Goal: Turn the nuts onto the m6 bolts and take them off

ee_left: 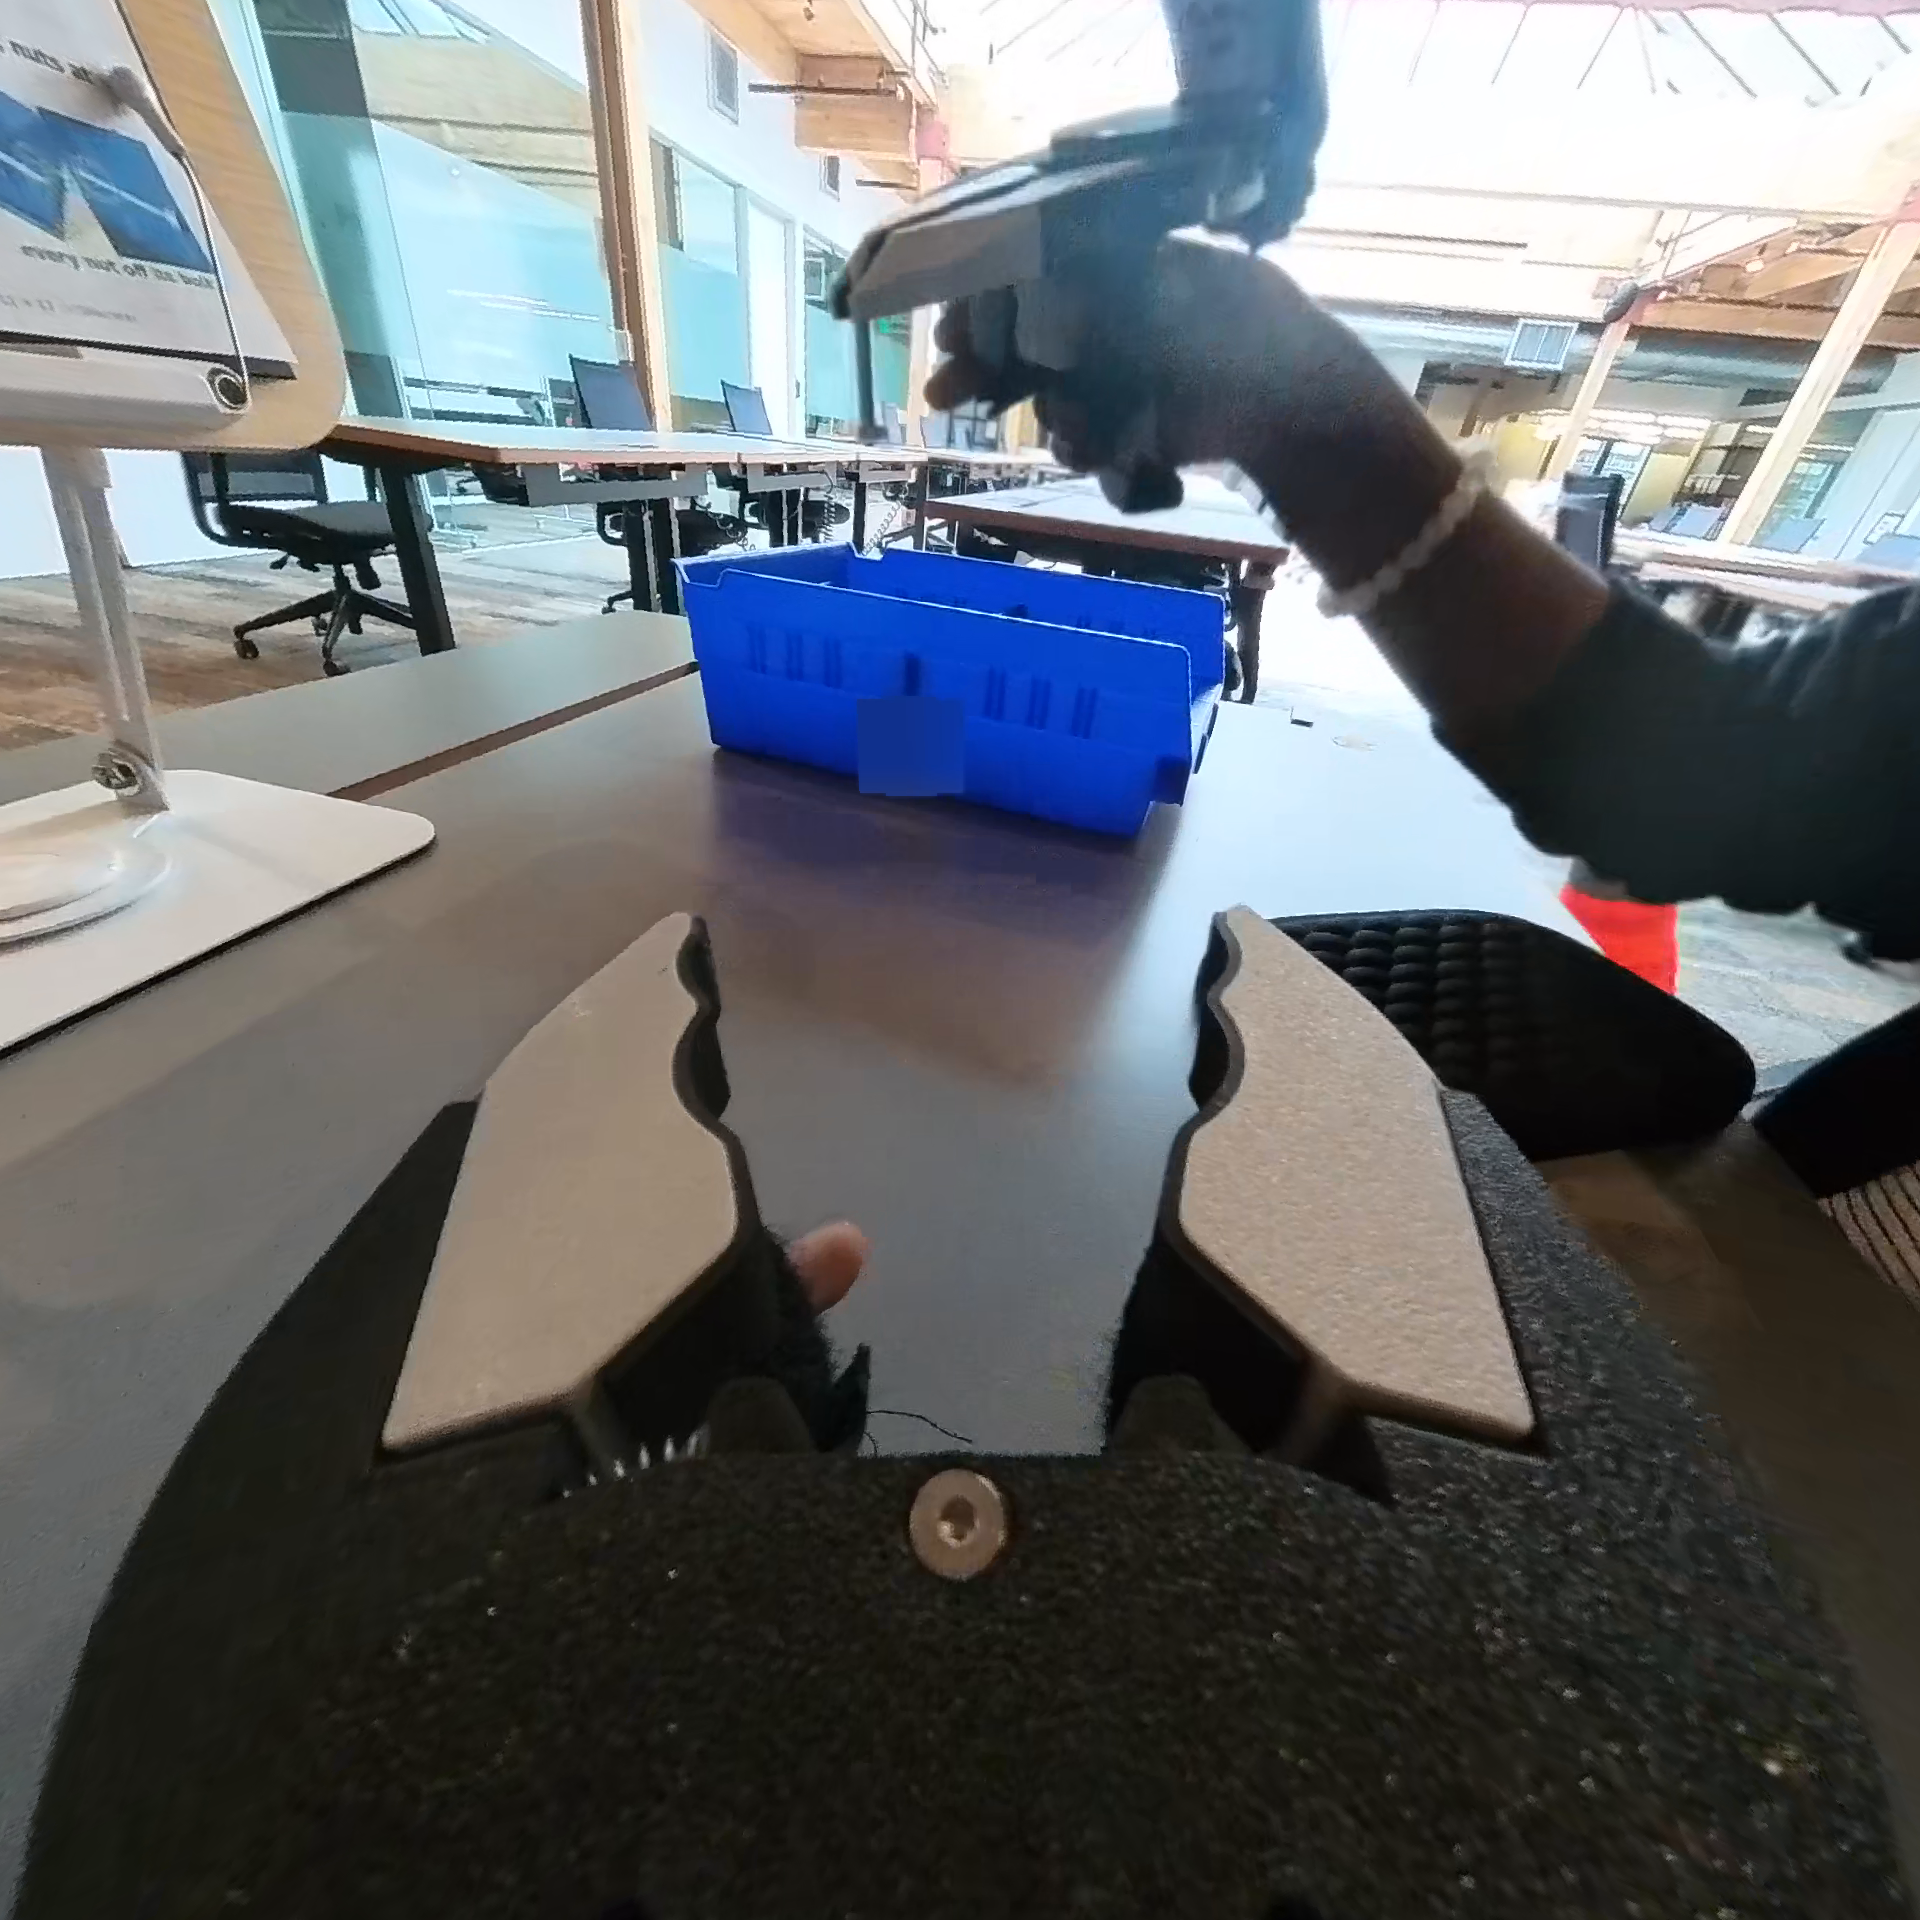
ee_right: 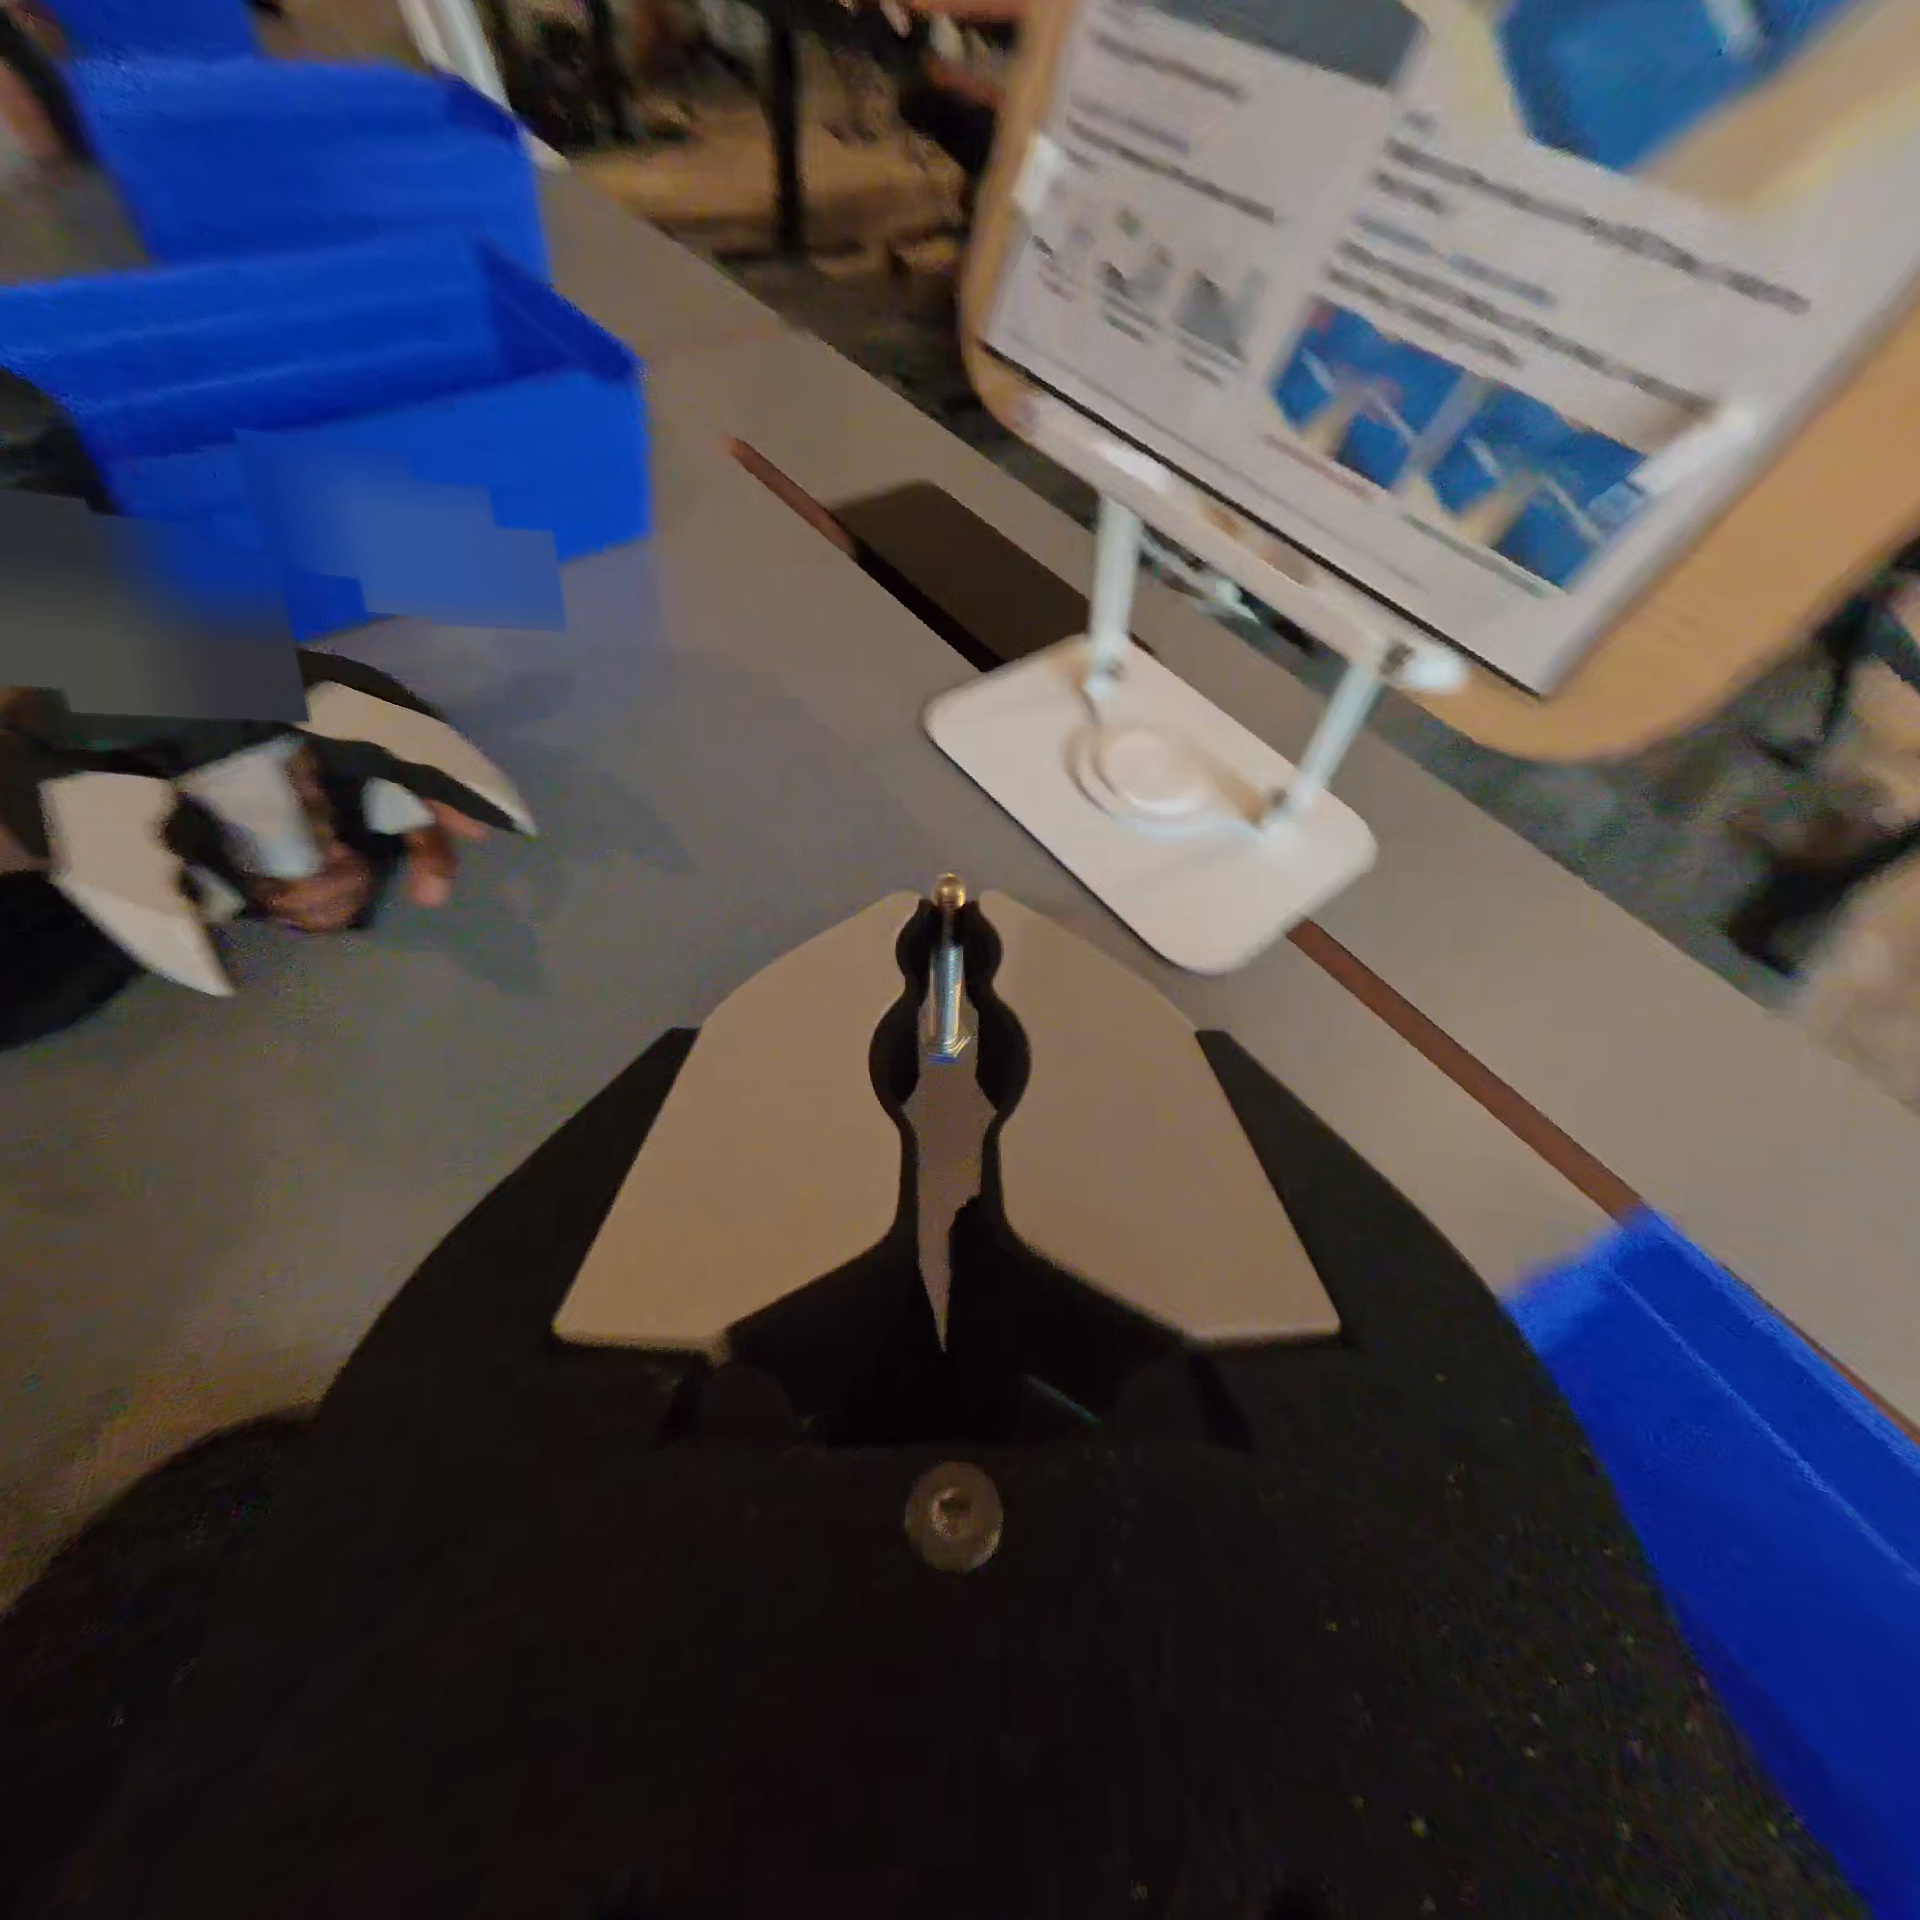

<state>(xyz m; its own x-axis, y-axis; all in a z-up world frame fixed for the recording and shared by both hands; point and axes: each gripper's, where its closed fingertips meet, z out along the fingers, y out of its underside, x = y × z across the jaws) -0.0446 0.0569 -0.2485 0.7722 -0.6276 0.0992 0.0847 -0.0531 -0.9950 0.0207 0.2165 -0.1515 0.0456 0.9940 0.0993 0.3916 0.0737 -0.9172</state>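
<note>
Left hand-held gripper (ee_left: 956, 935) spread wide over bare dark worktop (ee_left: 935, 1195), nothing between its pads; blue bin (ee_left: 935, 675) straight ahead. Right hand-held gripper (ee_right: 948, 909) pinching silver bolt (ee_right: 945, 997), brass-coloured nut (ee_right: 948, 886) at its far tip; white stand (ee_right: 1153, 800) ahead, to its right.

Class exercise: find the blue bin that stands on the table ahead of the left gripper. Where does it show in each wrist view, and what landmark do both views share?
Left wrist view: the blue bin stands at centre, on the table beyond the open left gripper.
Right wrist view: the bin is upper left, blurred, above the left gripper.
Shared landmark: the white stand base.
</note>
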